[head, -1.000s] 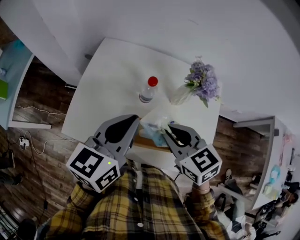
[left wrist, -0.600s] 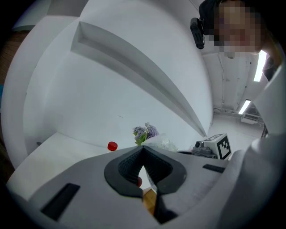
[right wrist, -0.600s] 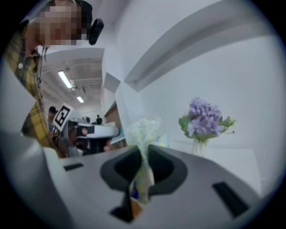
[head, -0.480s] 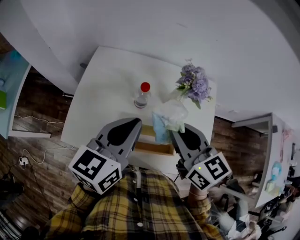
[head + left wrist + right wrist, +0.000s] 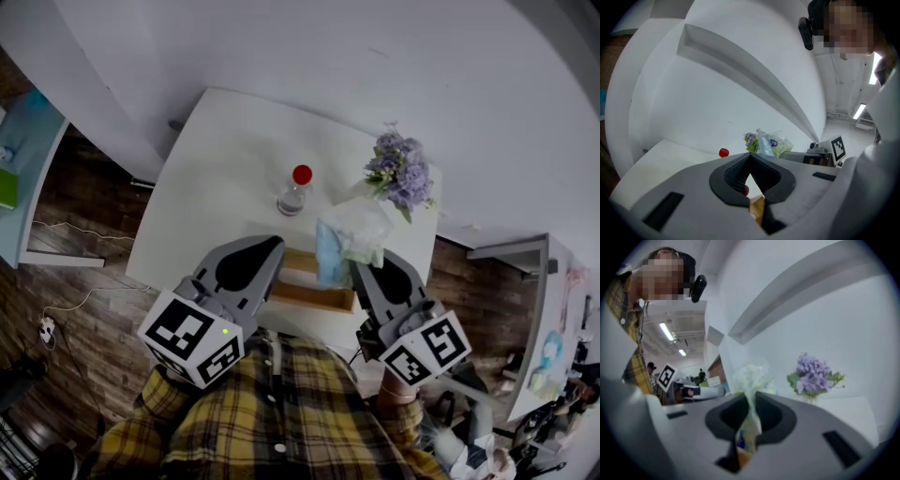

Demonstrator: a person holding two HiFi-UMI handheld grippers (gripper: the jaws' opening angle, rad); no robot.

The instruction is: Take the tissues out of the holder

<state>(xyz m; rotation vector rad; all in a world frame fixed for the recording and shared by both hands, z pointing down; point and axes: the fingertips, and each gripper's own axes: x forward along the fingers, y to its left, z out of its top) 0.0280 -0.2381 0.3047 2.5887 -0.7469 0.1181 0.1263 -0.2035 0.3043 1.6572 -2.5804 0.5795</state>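
A soft pack of tissues (image 5: pixel 345 236) in clear and blue wrap hangs above the wooden holder (image 5: pixel 305 296), with my right gripper (image 5: pixel 362 266) shut on its wrapper. In the right gripper view the crumpled wrap (image 5: pixel 751 380) is pinched between the pads (image 5: pixel 765 411) of the right gripper (image 5: pixel 752 401). My left gripper (image 5: pixel 274 246) sits at the holder's left end, its jaws shut with nothing seen between them. In the left gripper view the left gripper (image 5: pixel 750 158) shows a bit of the holder (image 5: pixel 757 208) under its closed tips, and the tissue pack (image 5: pixel 771 144) shows beyond.
A clear bottle with a red cap (image 5: pixel 295 190) stands behind the holder on the white table (image 5: pixel 216 159). A vase of purple flowers (image 5: pixel 401 169) is at the table's back right, close to the raised pack. A white wall runs behind the table.
The right gripper has risen with the tissue pack, which was low in the holder and now hangs above it. The left gripper has stayed at the holder's left end.
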